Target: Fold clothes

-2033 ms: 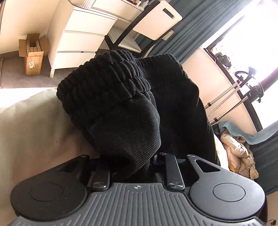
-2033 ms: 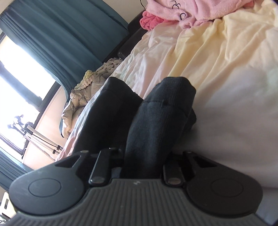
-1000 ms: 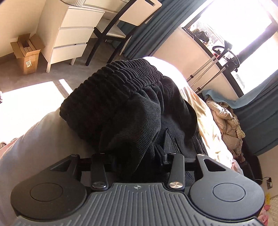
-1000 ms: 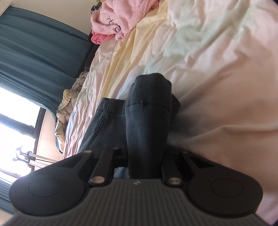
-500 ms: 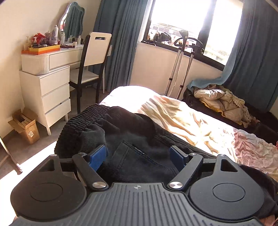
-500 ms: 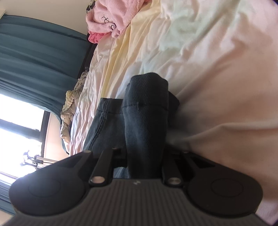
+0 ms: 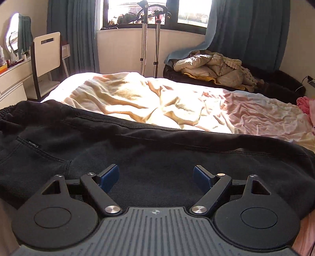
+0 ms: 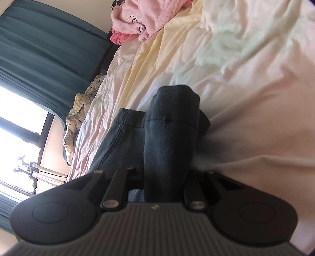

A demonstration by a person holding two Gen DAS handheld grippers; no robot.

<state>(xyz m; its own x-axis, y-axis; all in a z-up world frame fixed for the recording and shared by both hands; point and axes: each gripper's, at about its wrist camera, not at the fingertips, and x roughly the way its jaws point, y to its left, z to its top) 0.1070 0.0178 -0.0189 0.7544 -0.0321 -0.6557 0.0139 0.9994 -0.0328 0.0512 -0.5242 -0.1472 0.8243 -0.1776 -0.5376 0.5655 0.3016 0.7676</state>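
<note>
A pair of black corduroy-textured trousers (image 7: pixel 149 157) lies spread lengthwise across the near edge of a bed covered with a crumpled cream and pale pink sheet (image 7: pixel 177 106). The elastic ribbed waistband of the trousers sits at the far left end of the bed, and a back pocket with a small woven label shows just to the right of the waistband.

The left gripper (image 7: pixel 156 176) hovers over the middle of the trousers with its blue-padded fingers (image 7: pixel 109 176) spread wide apart and released, holding nothing; dark cloth fills the gap beneath them.

The right gripper (image 8: pixel 163 177) is clenched on a bunched fold of the trousers (image 8: pixel 171 128), apparently the leg-end cuff, which stands up out of the fingers above the sheet (image 8: pixel 246 82). A flatter stretch of the same dark cloth with a stitched seam runs off to the left of that fold.

Beyond the bed, on its far side, a beige quilted jacket (image 7: pixel 214 68) is heaped on a low dark couch. A metal garment-steamer stand (image 7: pixel 149 39) rises by the window behind the bed, between teal curtains (image 7: pixel 248 33). A white chair with a black frame (image 7: pixel 47 53) stands off the bed's left corner. A fluffy pink garment (image 8: pixel 137 17) lies at the head end of the bed.
</note>
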